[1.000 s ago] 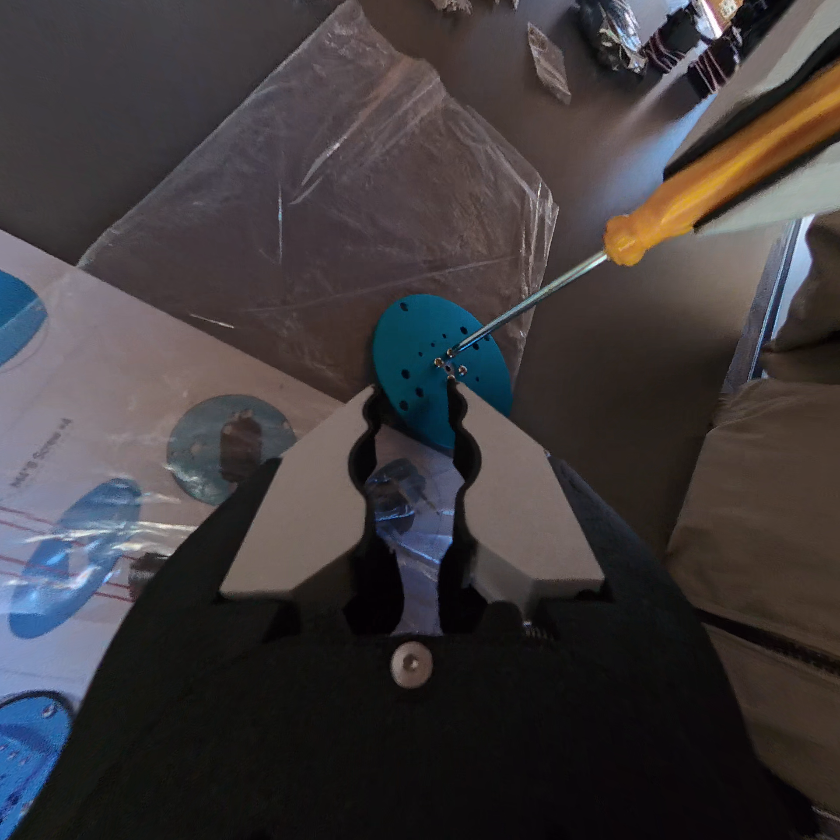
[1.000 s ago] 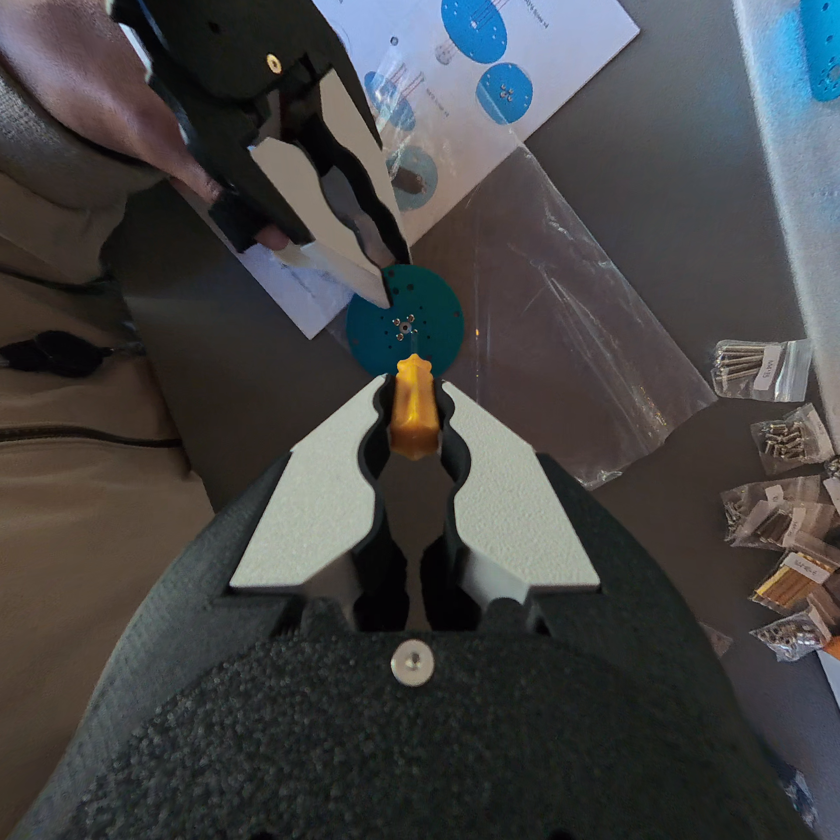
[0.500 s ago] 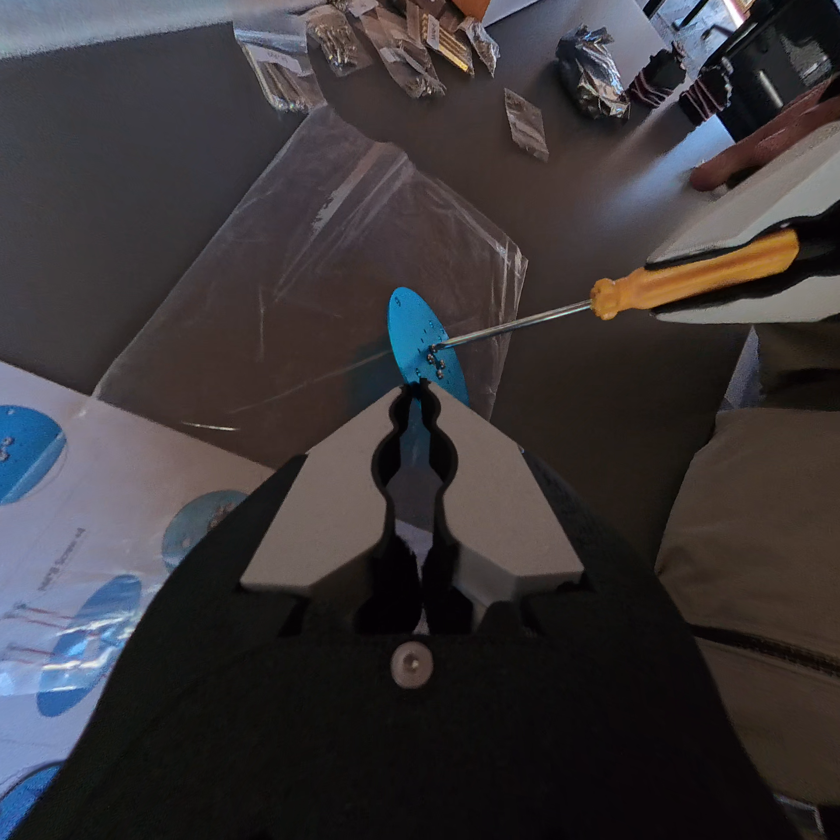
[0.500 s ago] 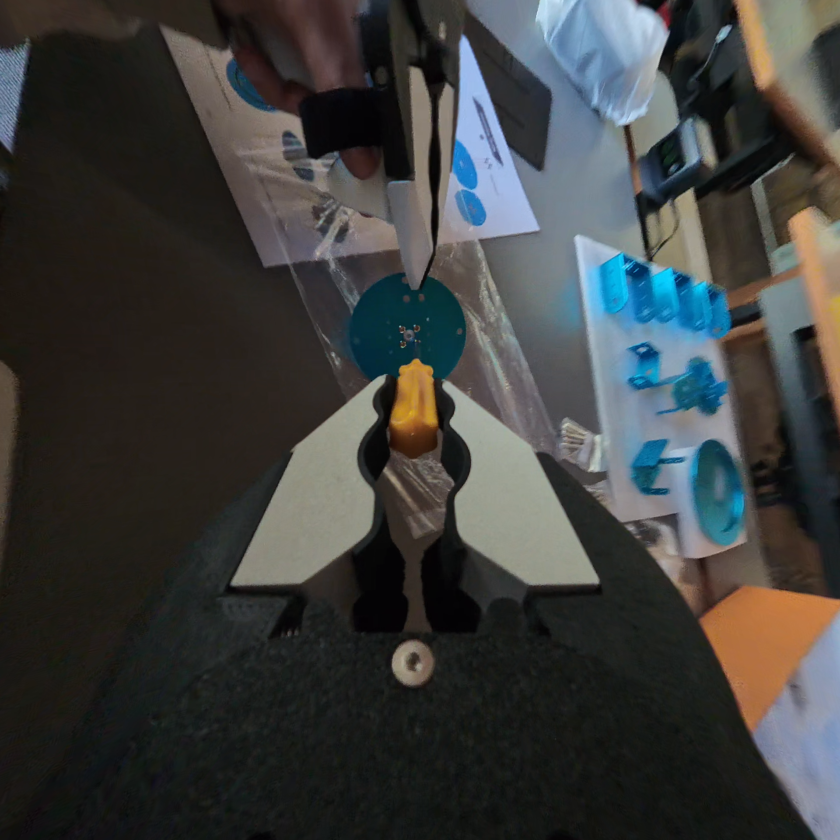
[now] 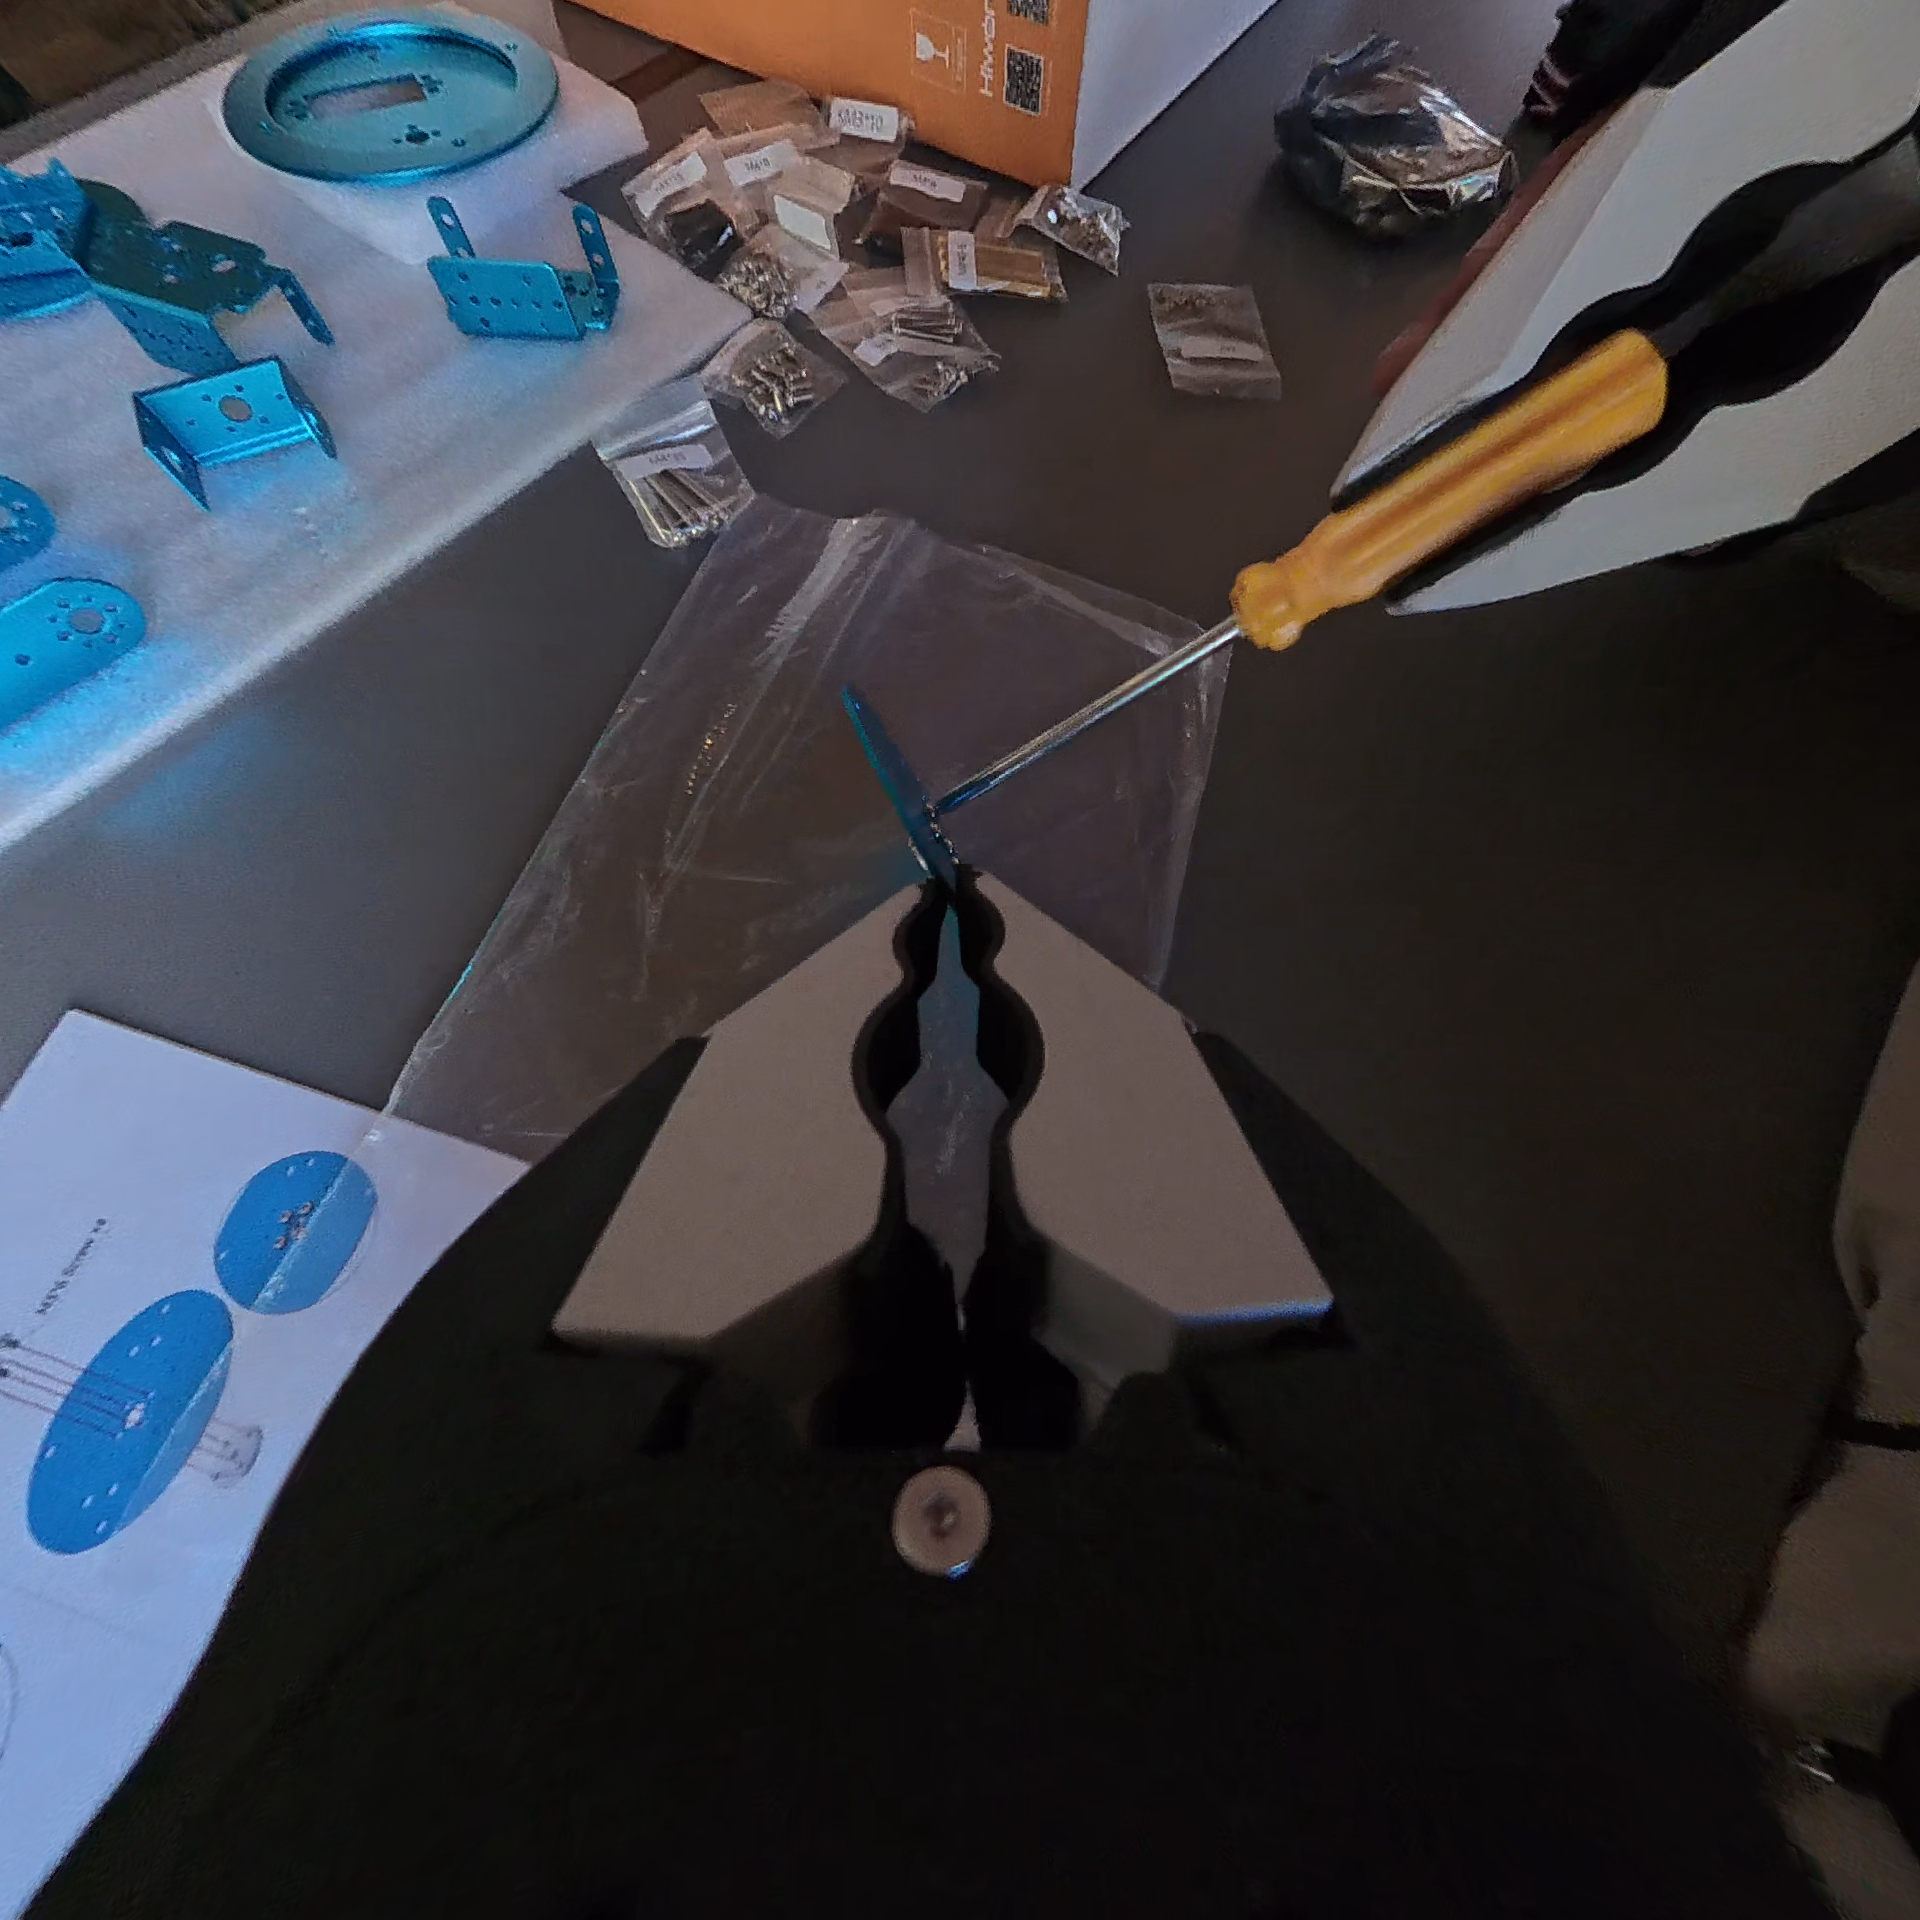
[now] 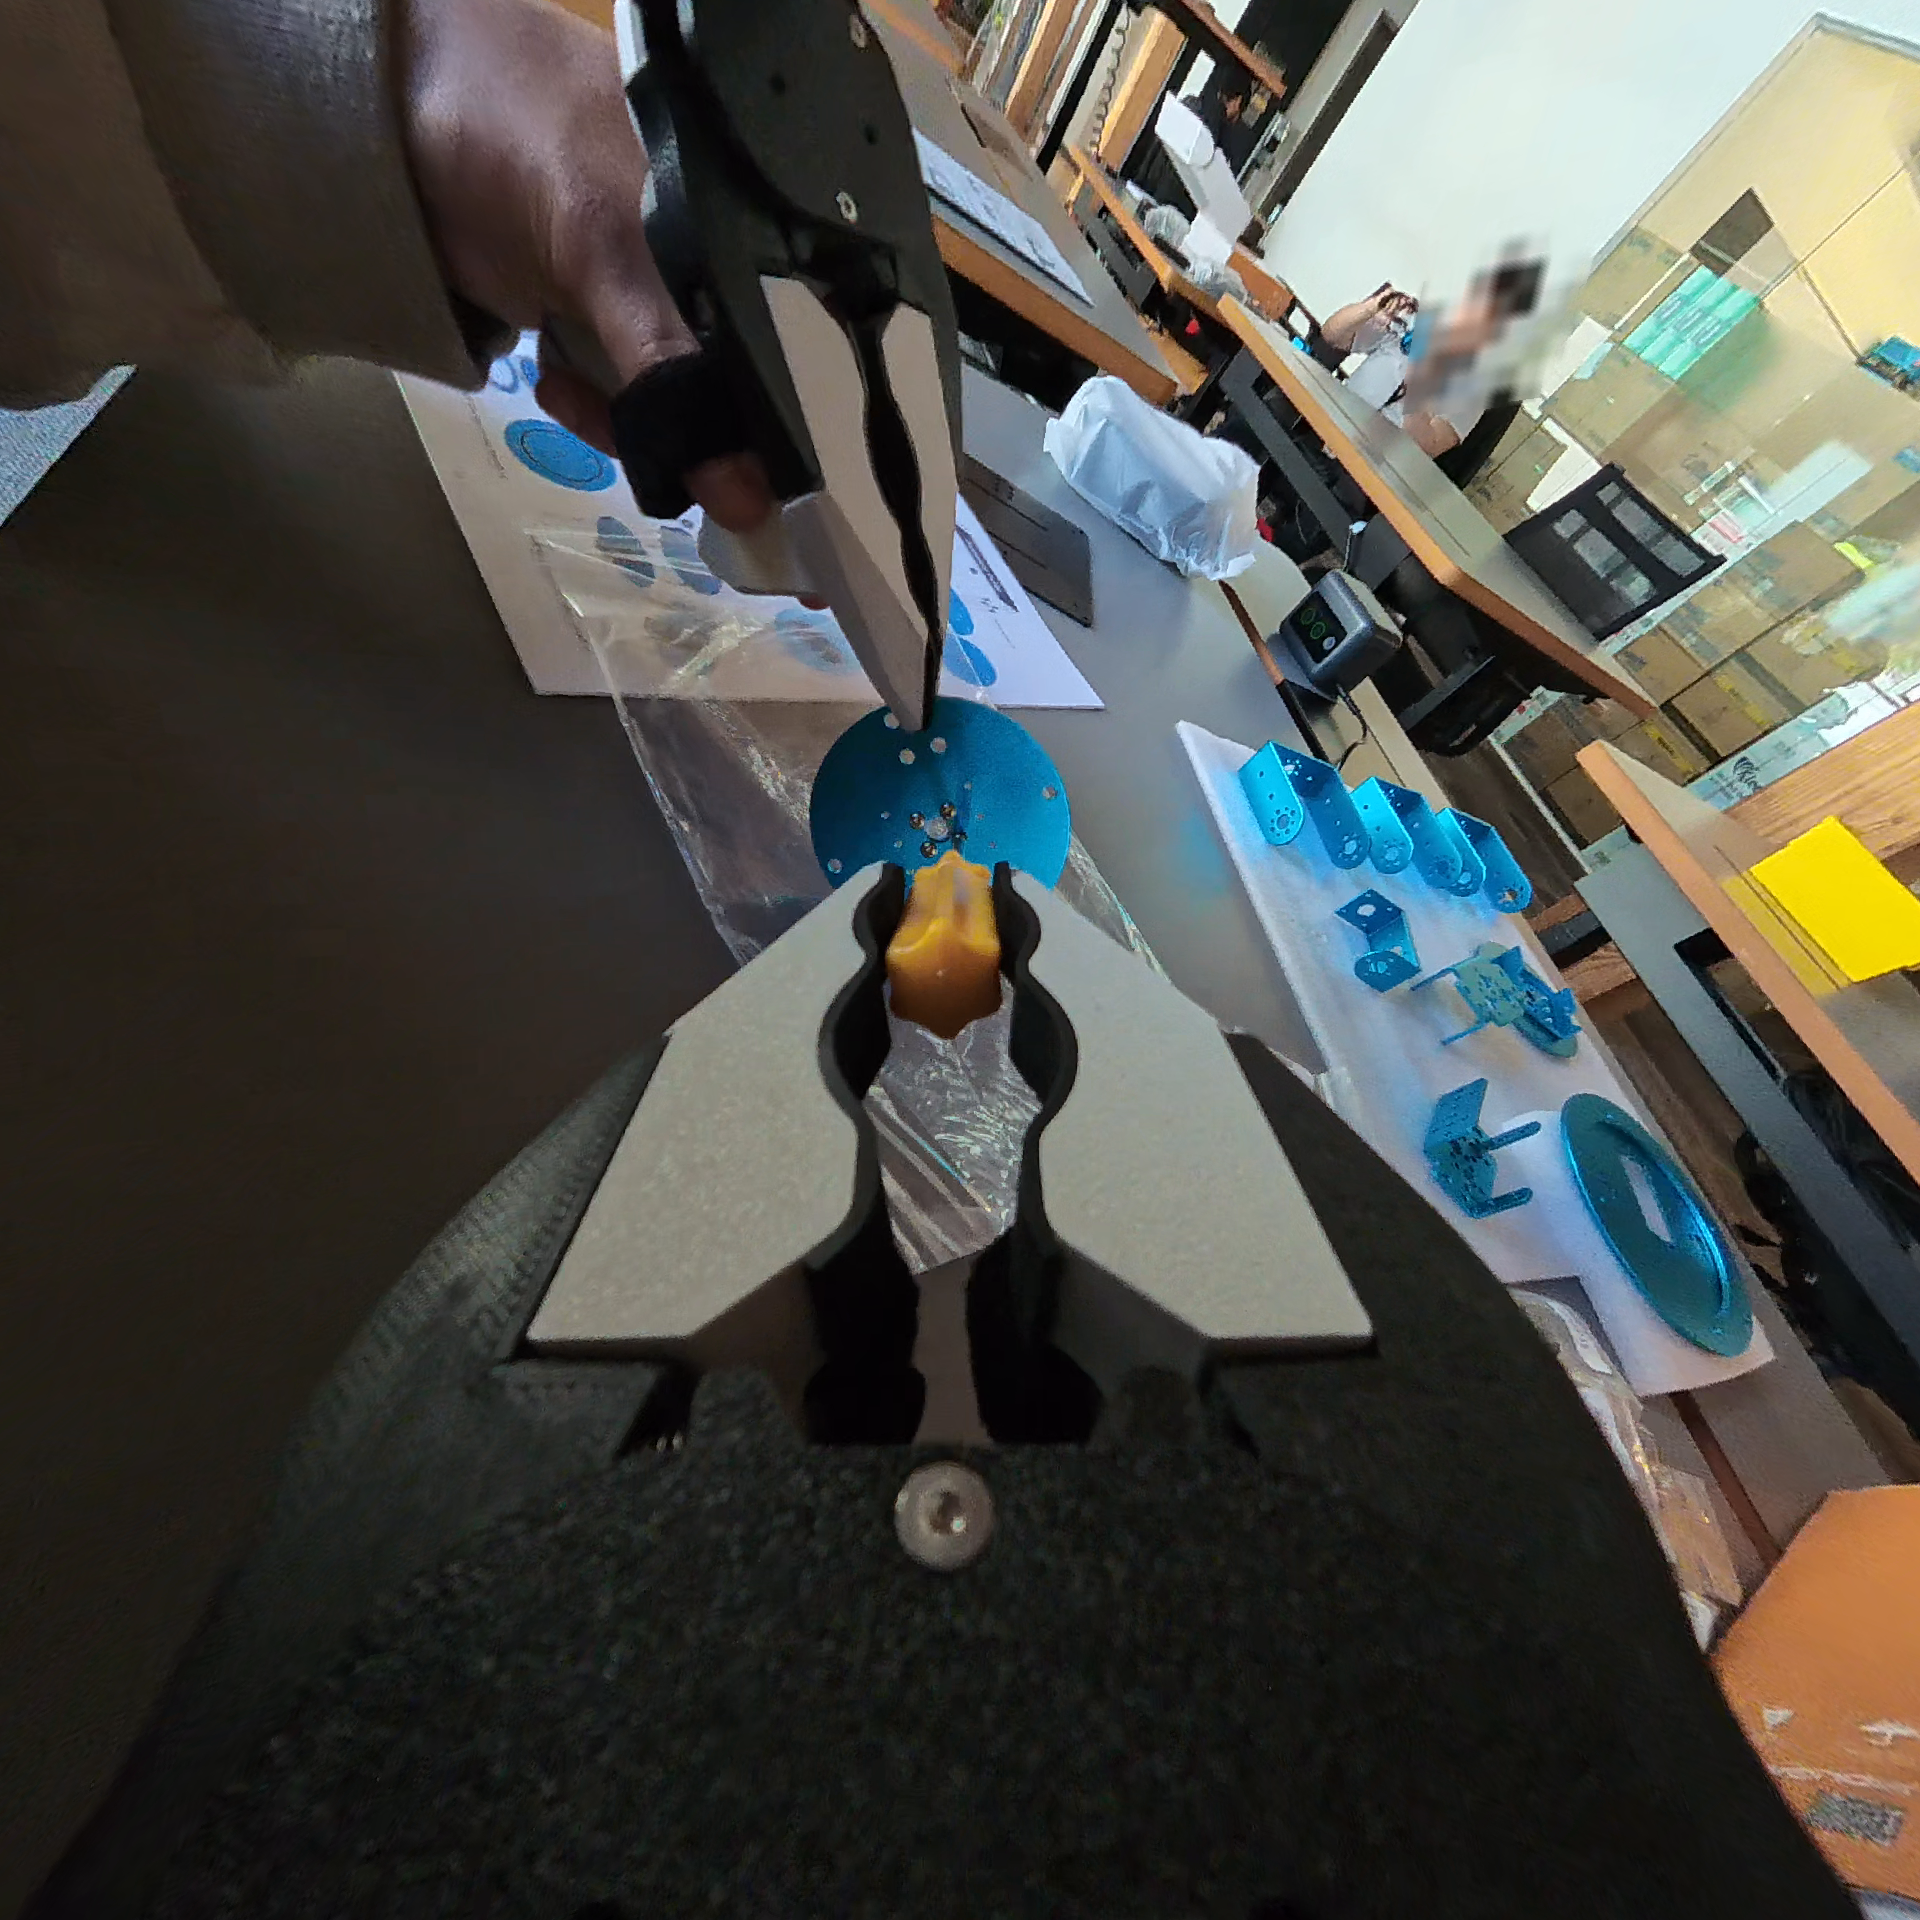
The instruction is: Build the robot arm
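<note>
My left gripper (image 5: 948, 883) is shut on the edge of a thin blue round disc (image 5: 896, 777) with several holes and holds it upright above the table, edge-on in this view. In the right wrist view the disc (image 6: 883, 790) faces me and the left gripper (image 6: 916, 717) pinches its top rim. My right gripper (image 6: 940, 883) is shut on the orange handle of a screwdriver (image 6: 940, 961). In the left wrist view the screwdriver (image 5: 1444, 488) runs down from the upper right and its metal tip touches small screws at the disc's middle.
A clear plastic bag (image 5: 831, 800) lies on the dark table under the disc. An instruction sheet (image 5: 156, 1299) lies at lower left. A white foam tray (image 5: 343, 405) holds blue brackets and a ring. Several screw packets (image 5: 883, 260) and an orange box (image 5: 966, 73) lie behind. Spacing between my two grippers at the tips: around 9 cm.
Both grippers lifted and tilted the disc from near flat on the table to upright, edge-on to the left camera. The screwdriver tip stayed on the disc's centre screws.
</note>
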Demonstrator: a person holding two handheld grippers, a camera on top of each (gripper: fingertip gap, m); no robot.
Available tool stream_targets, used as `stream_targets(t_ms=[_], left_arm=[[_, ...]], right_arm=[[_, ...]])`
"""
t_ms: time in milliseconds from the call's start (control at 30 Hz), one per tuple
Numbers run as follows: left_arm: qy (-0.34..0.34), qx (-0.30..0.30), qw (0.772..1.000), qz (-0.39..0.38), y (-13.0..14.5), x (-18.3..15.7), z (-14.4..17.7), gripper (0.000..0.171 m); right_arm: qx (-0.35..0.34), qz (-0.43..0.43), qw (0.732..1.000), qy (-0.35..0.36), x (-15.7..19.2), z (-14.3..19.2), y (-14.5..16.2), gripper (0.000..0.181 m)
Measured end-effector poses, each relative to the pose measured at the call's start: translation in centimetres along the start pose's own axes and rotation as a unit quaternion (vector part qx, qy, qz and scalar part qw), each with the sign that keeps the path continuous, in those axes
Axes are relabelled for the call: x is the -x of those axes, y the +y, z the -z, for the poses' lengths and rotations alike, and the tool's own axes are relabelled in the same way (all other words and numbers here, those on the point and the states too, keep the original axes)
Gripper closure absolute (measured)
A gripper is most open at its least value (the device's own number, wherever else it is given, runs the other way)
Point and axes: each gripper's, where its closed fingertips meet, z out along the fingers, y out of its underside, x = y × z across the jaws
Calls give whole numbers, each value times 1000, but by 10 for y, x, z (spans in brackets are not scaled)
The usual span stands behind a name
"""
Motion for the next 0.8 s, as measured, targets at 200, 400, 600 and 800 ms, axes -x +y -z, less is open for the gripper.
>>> stream_targets(t_ms=[200,400,600,800], left_arm=[[-31,30,999,-7,13,0,-7,152],[30,21,993,116,22,4,-22,159],[-2,3,1000,30,14,4,-20,167],[-43,-8,999,3,13,6,-21,167]], right_arm=[[-31,-12,999,-7,8,-2,0,166],[-24,-50,998,-10,6,-7,5,165],[-41,-75,996,-1,-1,-1,-2,165],[28,-47,997,46,7,-2,10,165]])
